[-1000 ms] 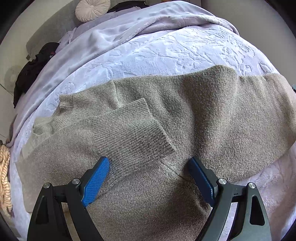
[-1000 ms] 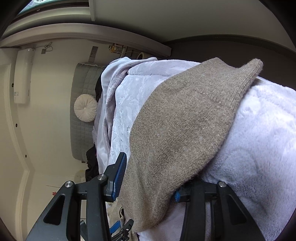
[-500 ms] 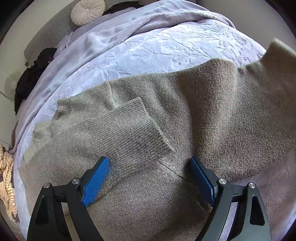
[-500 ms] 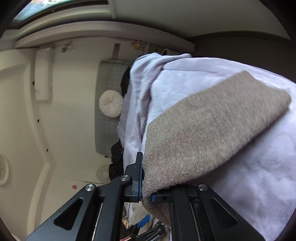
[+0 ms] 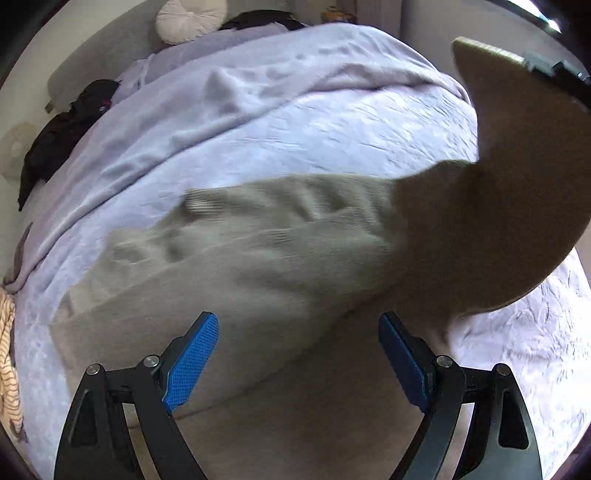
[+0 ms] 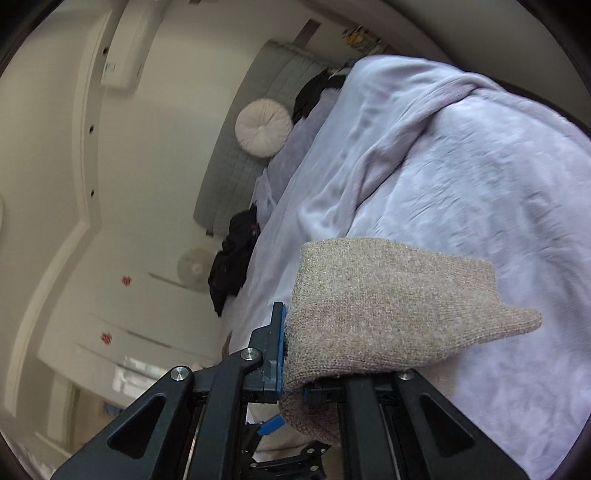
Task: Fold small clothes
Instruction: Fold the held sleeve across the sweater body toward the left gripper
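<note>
A taupe knit sweater (image 5: 258, 258) lies on the lilac bedspread (image 5: 332, 136), blurred by motion. Its right sleeve (image 5: 517, 184) is lifted high at the right of the left wrist view, and the right gripper's dark body (image 5: 554, 70) shows at its top end. In the right wrist view my right gripper (image 6: 291, 354) is shut on the sleeve's cuff (image 6: 388, 302), which drapes over the jaws toward the right. My left gripper (image 5: 297, 350) hovers open above the sweater's lower body, with nothing between its blue pads (image 5: 192, 354).
A round cream cushion (image 5: 190, 14) leans on the grey headboard (image 6: 258, 122). Dark clothing (image 5: 62, 136) is heaped at the bed's far left side. A striped cloth (image 5: 7, 354) hangs at the left edge. A rumpled lilac blanket (image 6: 406, 122) covers the far half.
My right gripper closed on the sleeve cuff and lifted it up off the bed, rolling as it went. My left gripper rose away from the sweater, still open.
</note>
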